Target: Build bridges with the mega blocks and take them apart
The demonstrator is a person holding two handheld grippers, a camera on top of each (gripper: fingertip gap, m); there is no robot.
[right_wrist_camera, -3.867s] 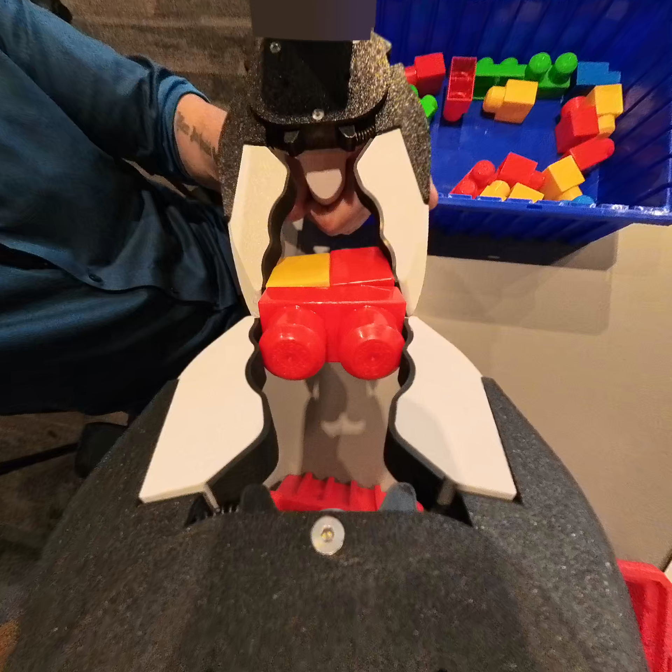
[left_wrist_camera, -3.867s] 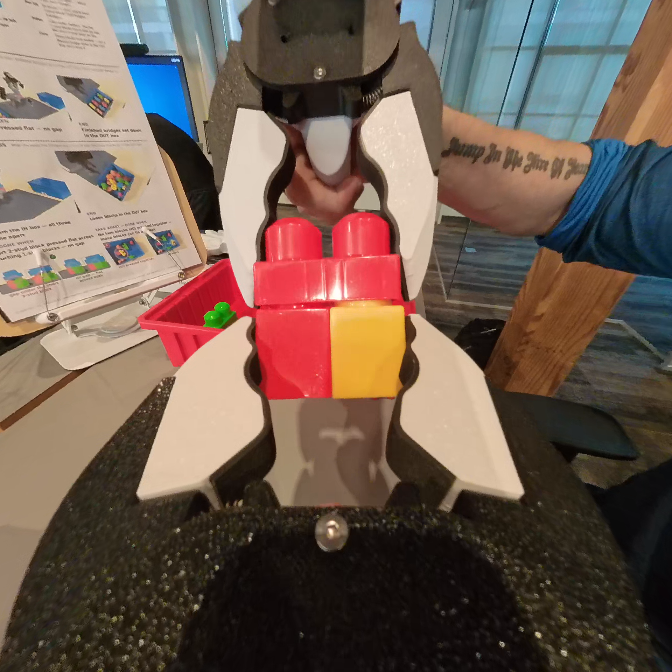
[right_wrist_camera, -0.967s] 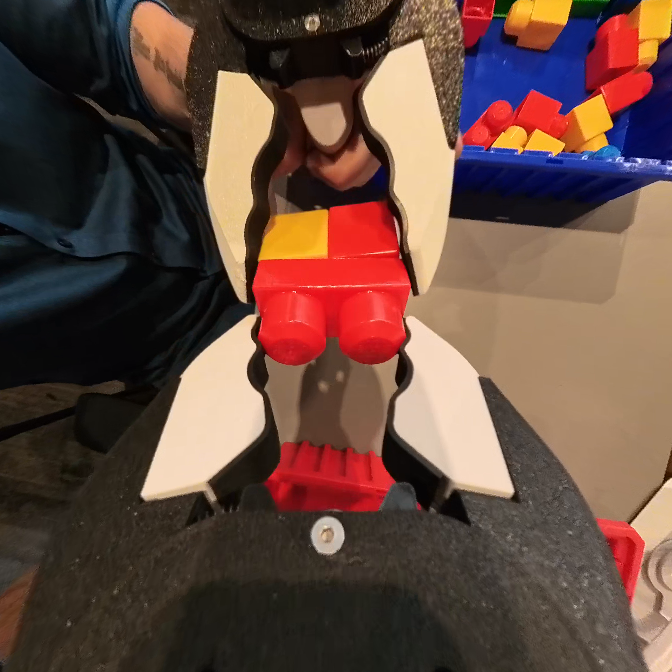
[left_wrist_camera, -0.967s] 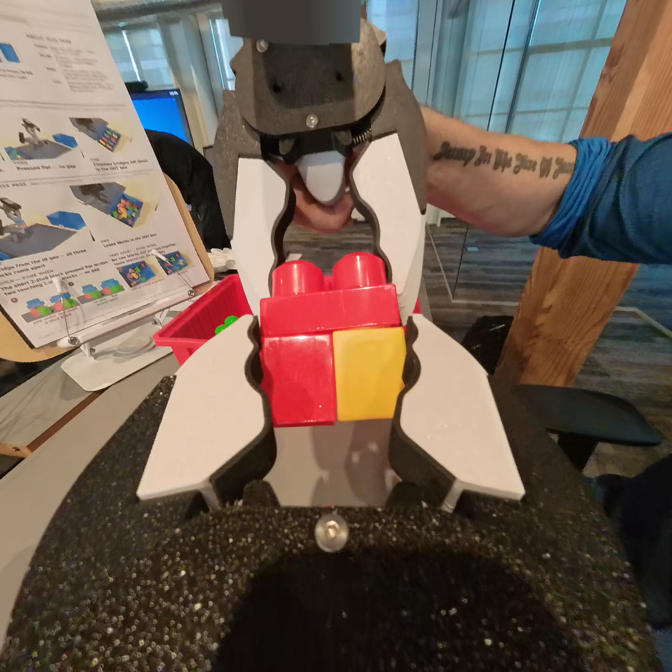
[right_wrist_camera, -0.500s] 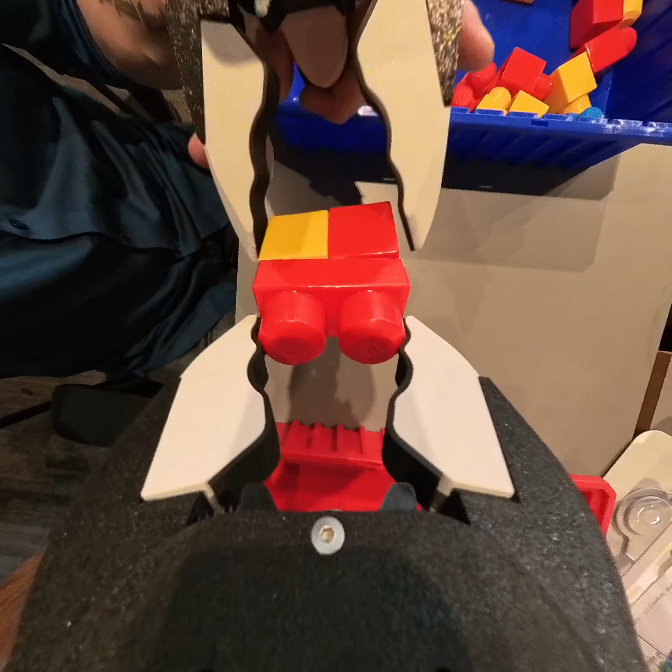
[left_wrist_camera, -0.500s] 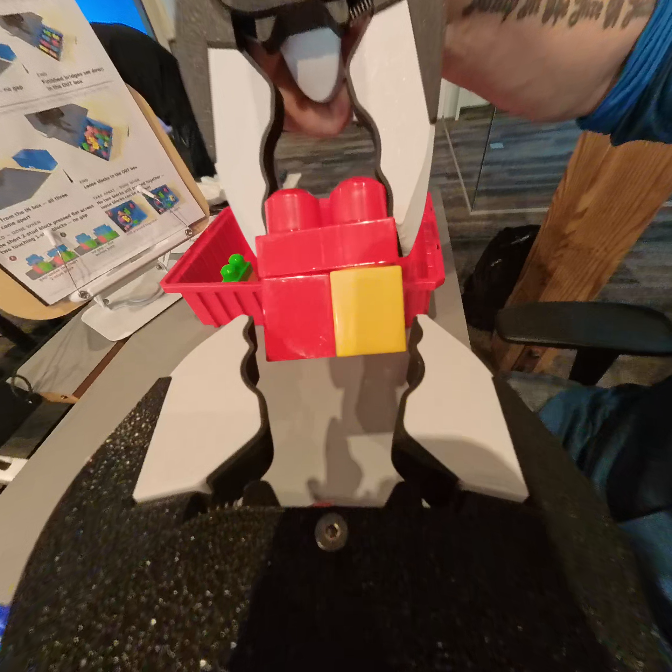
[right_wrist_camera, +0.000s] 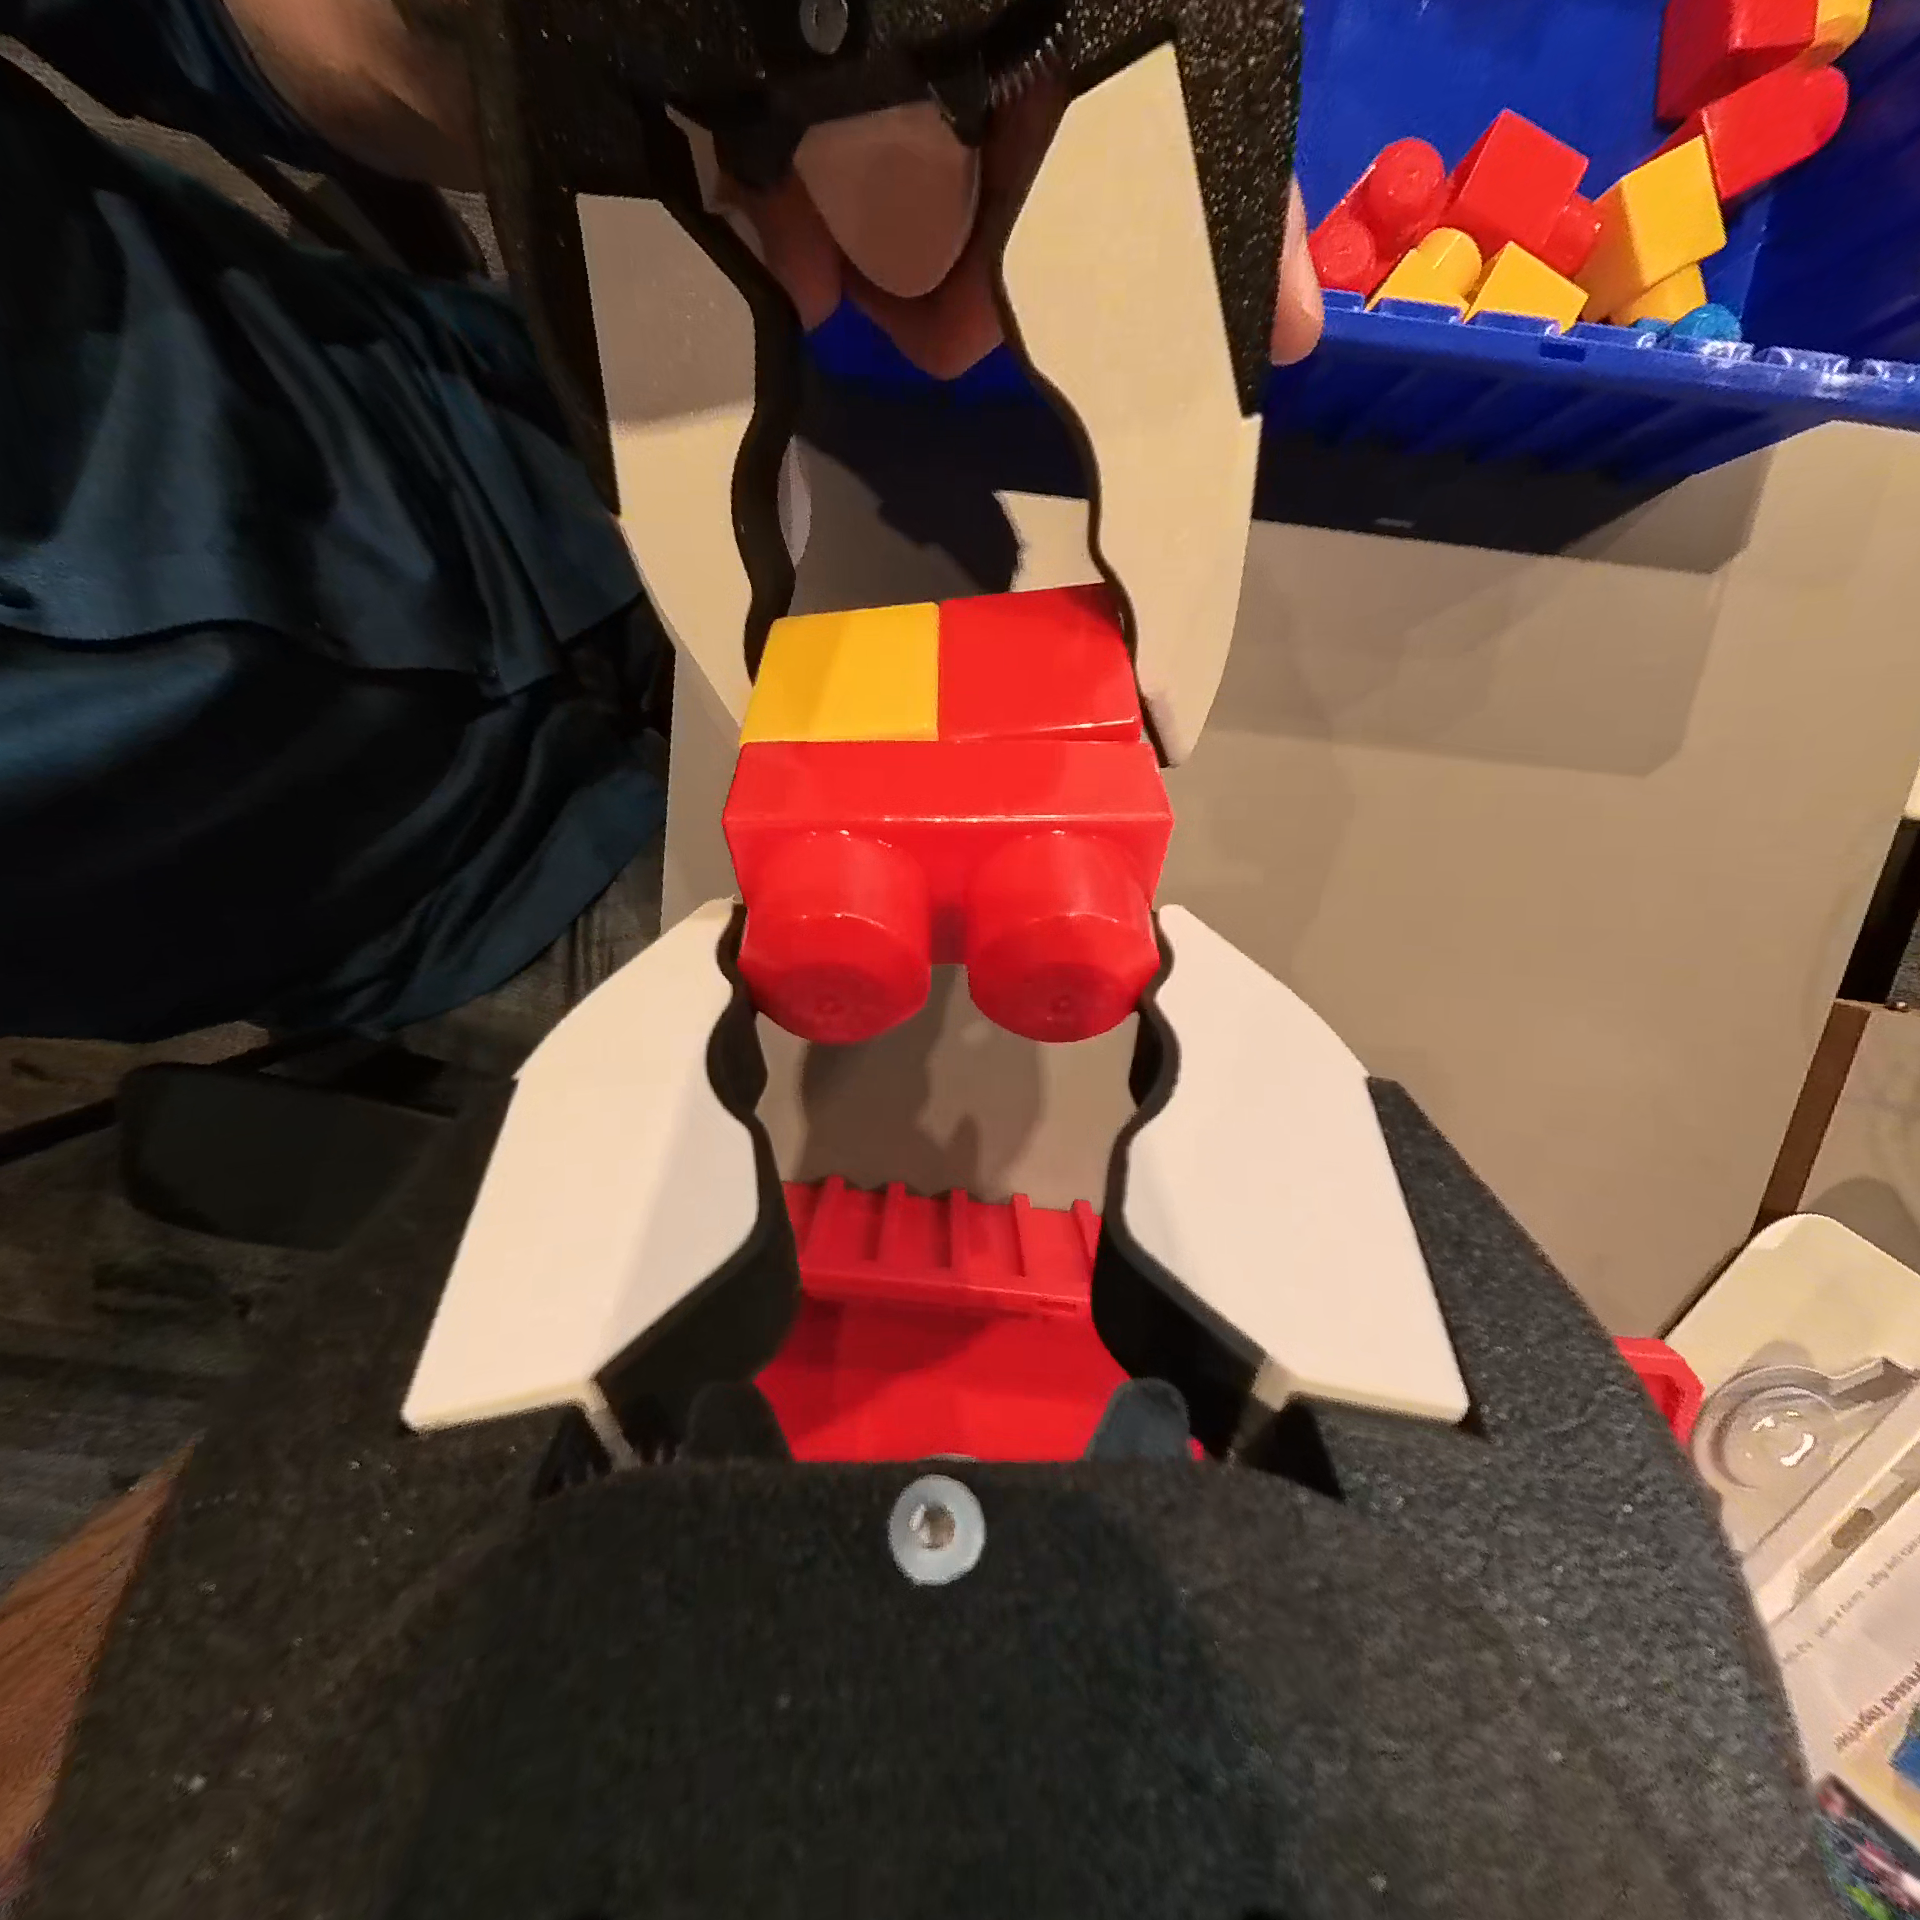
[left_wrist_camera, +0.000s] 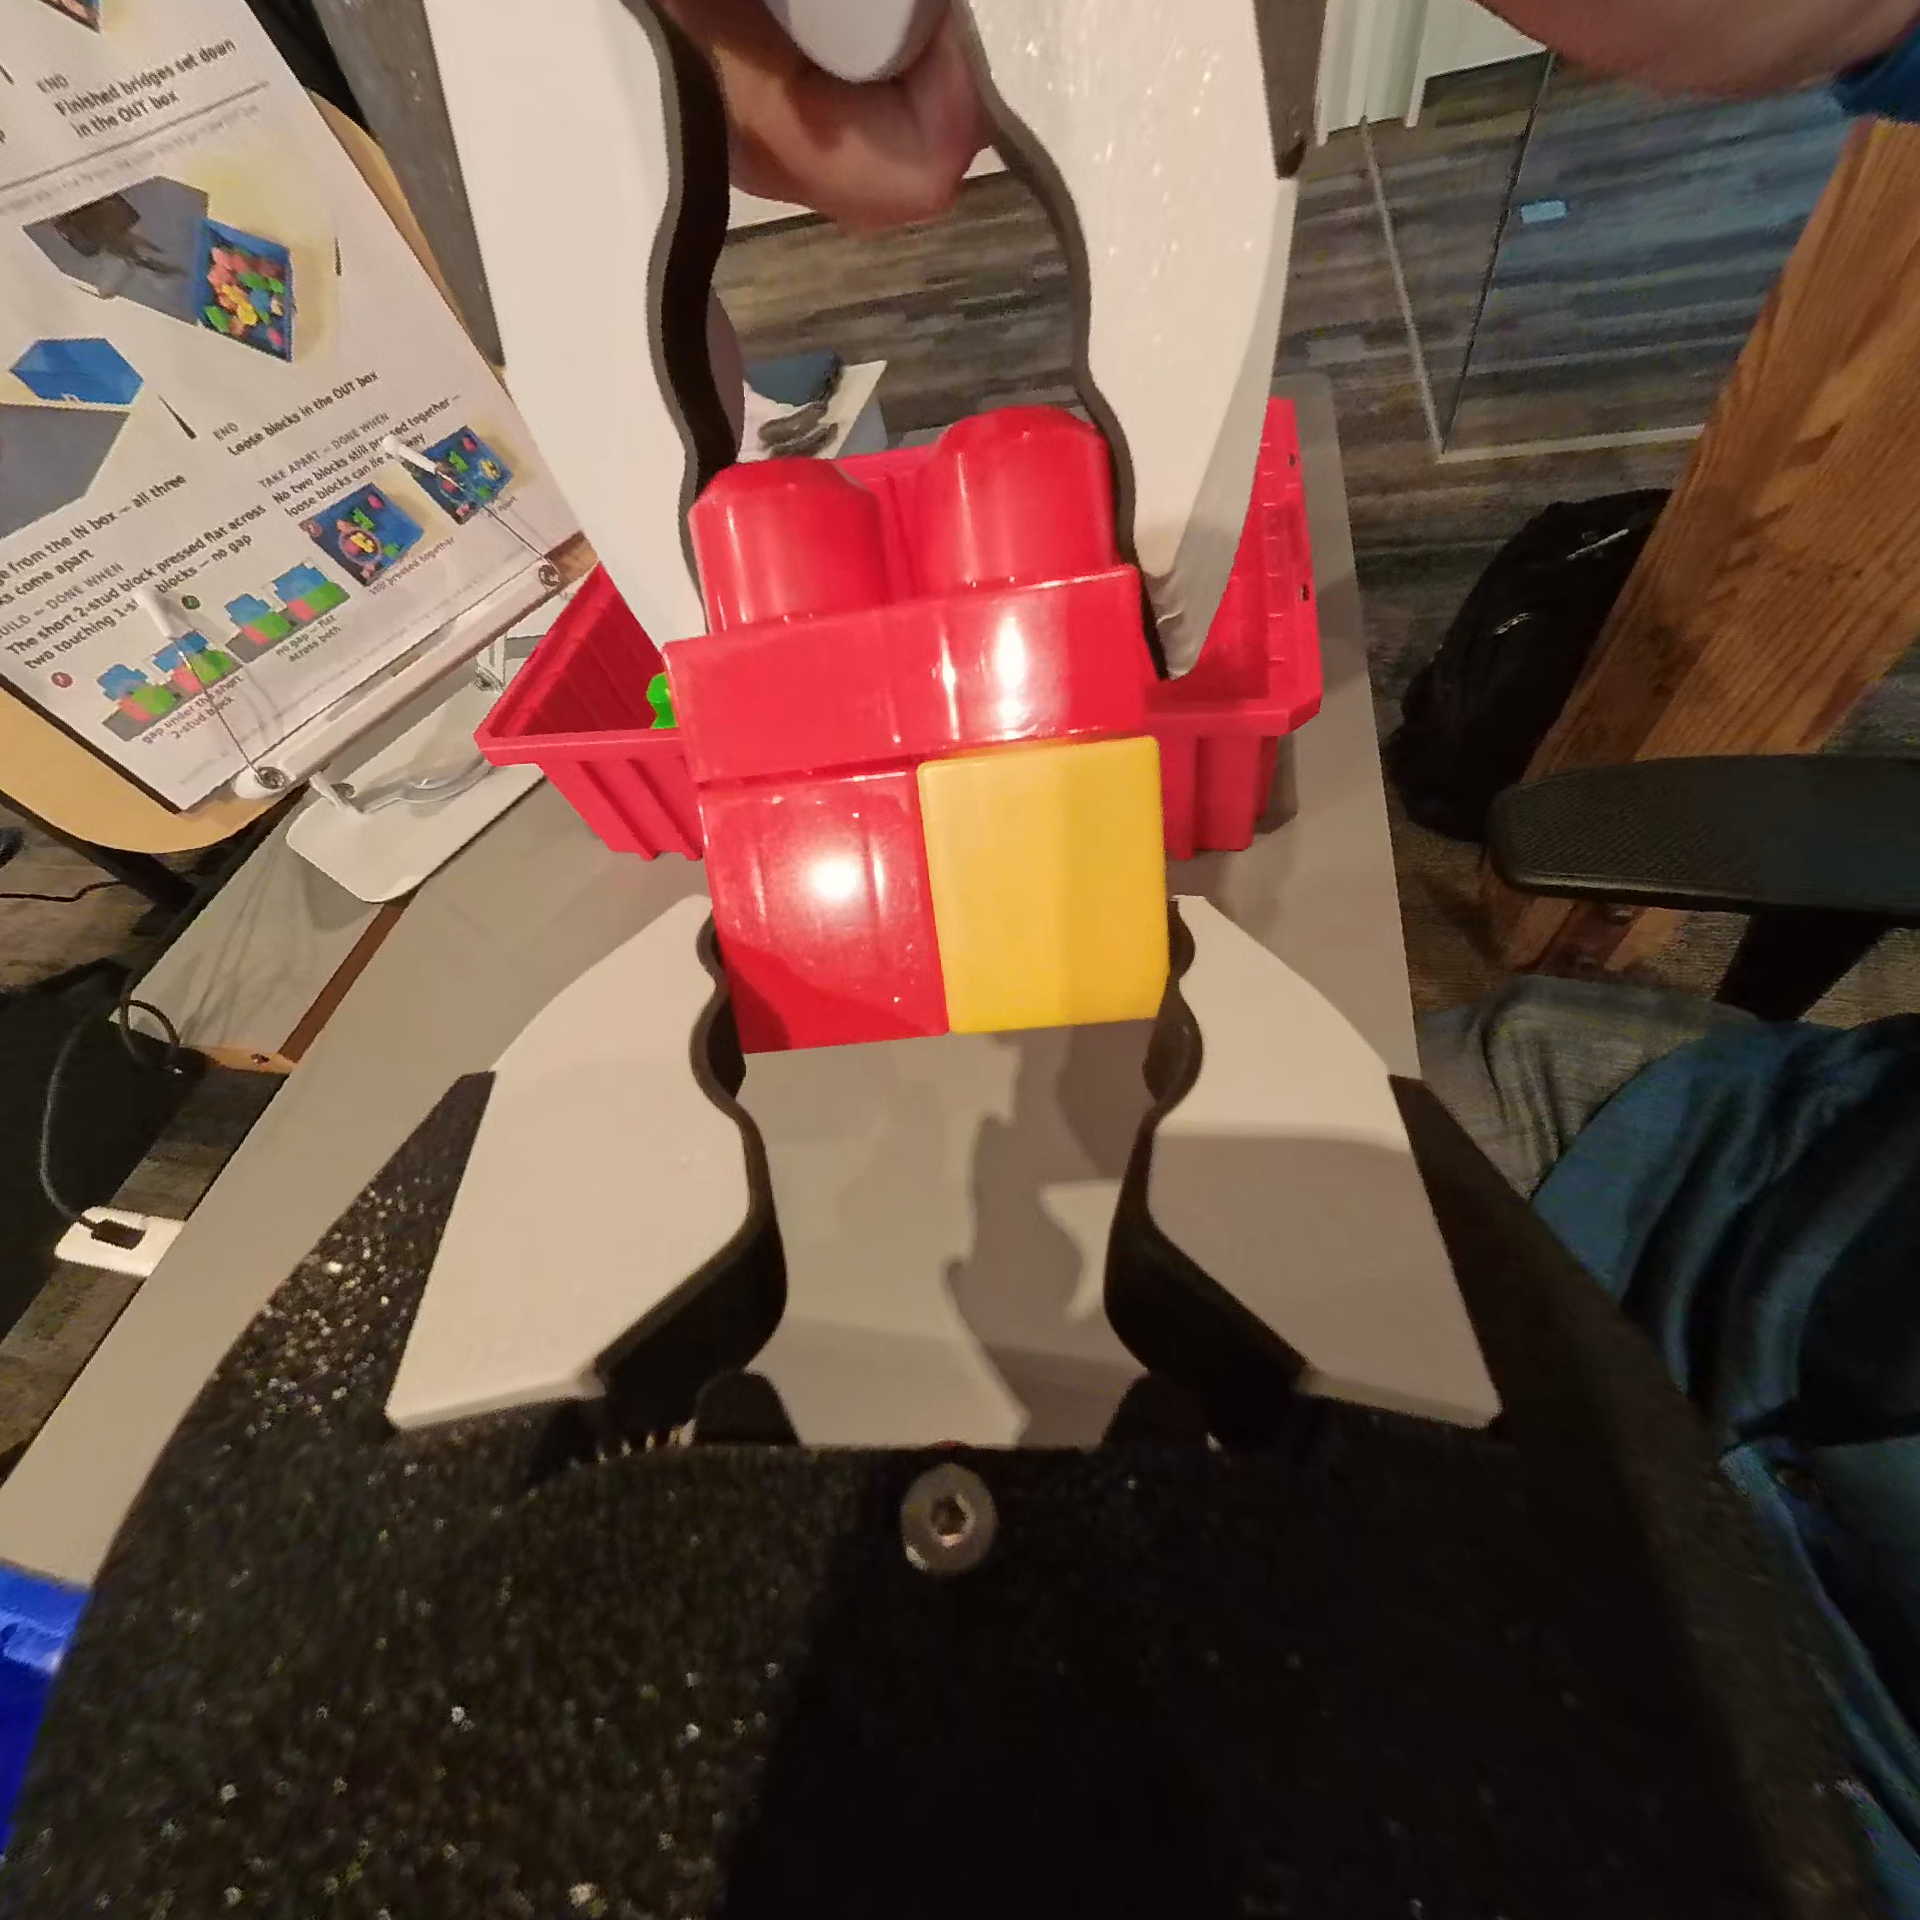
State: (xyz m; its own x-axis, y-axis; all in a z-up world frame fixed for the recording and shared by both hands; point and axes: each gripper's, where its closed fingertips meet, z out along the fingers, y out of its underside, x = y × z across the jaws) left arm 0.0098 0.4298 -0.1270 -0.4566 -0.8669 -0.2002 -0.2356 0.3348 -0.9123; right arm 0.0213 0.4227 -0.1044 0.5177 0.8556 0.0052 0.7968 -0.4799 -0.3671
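A small bridge is held in the air between both grippers: a red two-stud block (left_wrist_camera: 914,686) sits on a red single block (left_wrist_camera: 821,904) and a yellow single block (left_wrist_camera: 1044,883). My left gripper (left_wrist_camera: 945,935) is shut on the two single blocks. The right gripper's fingers (left_wrist_camera: 1195,312) come from above and clamp the two-stud block. In the right wrist view my right gripper (right_wrist_camera: 945,925) is shut on the two-stud block (right_wrist_camera: 945,821) at its studs. The left gripper's fingers (right_wrist_camera: 1132,364) hold the yellow block (right_wrist_camera: 847,675) and the red block (right_wrist_camera: 1029,665) beyond it.
A red bin (left_wrist_camera: 1236,727) with a green block (left_wrist_camera: 657,694) stands on the grey table (left_wrist_camera: 1340,935) just behind the bridge. A blue bin (right_wrist_camera: 1558,384) holds several loose blocks. An instruction sheet on a stand (left_wrist_camera: 208,416) is at the left. A chair armrest (left_wrist_camera: 1714,831) is at the right.
Both grippers have moved down and forward with the bridge, so it now hangs low in front of the red bin. The bridge is still in one piece and both grips hold.
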